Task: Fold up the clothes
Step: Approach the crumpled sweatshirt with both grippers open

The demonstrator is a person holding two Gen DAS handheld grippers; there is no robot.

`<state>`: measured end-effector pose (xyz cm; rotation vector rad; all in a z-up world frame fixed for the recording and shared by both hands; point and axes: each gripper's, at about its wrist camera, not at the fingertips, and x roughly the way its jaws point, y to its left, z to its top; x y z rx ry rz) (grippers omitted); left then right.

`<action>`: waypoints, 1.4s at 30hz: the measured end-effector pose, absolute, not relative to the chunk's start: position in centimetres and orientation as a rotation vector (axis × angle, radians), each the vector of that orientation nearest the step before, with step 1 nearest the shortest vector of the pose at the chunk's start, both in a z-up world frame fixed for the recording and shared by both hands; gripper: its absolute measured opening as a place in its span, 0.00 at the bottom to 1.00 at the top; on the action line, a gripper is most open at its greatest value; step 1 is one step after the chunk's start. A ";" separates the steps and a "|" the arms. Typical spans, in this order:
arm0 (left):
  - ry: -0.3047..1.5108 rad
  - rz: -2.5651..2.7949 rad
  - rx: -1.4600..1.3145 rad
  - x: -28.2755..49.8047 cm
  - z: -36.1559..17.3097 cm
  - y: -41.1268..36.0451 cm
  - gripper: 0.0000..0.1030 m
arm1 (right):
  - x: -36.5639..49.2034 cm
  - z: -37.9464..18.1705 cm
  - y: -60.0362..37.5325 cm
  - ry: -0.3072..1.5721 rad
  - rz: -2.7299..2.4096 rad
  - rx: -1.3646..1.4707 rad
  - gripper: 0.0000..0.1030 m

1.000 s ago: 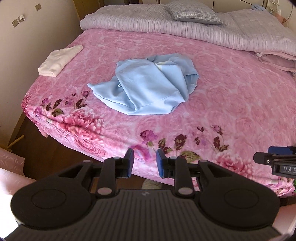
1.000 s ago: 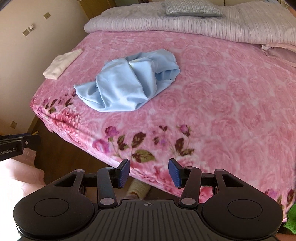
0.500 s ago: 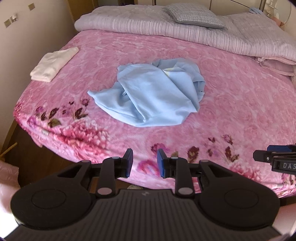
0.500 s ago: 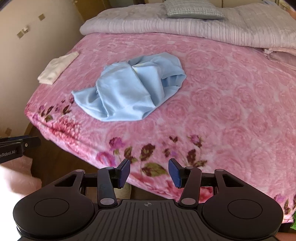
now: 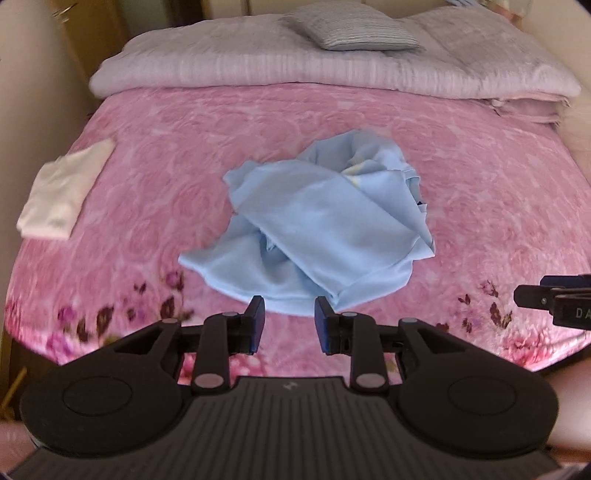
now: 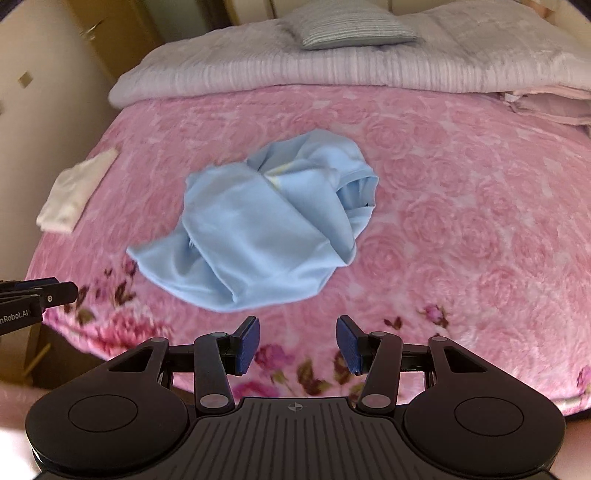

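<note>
Between the blue pads of the left gripper (image 5: 288, 321) there is a moderate gap with nothing in it; the jaws stand apart over the near hem of the crumpled light blue garment (image 5: 325, 229) without touching it. The right gripper (image 6: 297, 343) holds its jaws wider, also with nothing between them, above the flowered border of the pink blanket (image 6: 461, 229), just short of the same garment. Each gripper shows at the edge of the other's view: the right one at the right side of the left wrist view, the left one at the left side of the right wrist view. The garment lies bunched in loose folds near the middle of the bed, on the pink blanket, with one flap spread toward the near left and a rounded opening at its far right. A small folded white cloth (image 5: 62, 199) lies well apart from it, by the left edge of the bed. Across the head of the bed lies a folded pale lilac quilt (image 5: 258, 66), and on top of it rests a grey striped pillow (image 5: 351, 29). Both views are slightly blurred.
</note>
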<state>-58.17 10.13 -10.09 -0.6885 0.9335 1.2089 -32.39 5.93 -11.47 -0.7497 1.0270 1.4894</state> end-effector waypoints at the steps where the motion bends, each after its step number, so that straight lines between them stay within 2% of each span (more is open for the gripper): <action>1: 0.938 1.192 -0.685 -58.4 -10.3 10.8 0.25 | -32.8 -11.5 6.2 1.030 1.473 -0.741 0.49; 11: 0.973 1.082 -0.735 -60.6 -13.9 15.0 0.25 | -33.1 -14.3 6.0 1.131 1.302 -0.633 0.49; 24: 0.997 1.132 -0.840 -64.0 -17.8 18.0 0.28 | -27.0 -23.4 6.4 1.617 1.023 -0.144 0.49; 32: 1.006 1.163 -0.896 -62.5 -19.1 21.3 0.28 | -25.6 -25.2 8.6 1.620 1.053 -0.222 0.49; 42: 1.027 1.088 -0.866 -60.6 -22.2 26.4 0.30 | -21.3 -29.3 11.3 1.698 0.814 0.075 0.49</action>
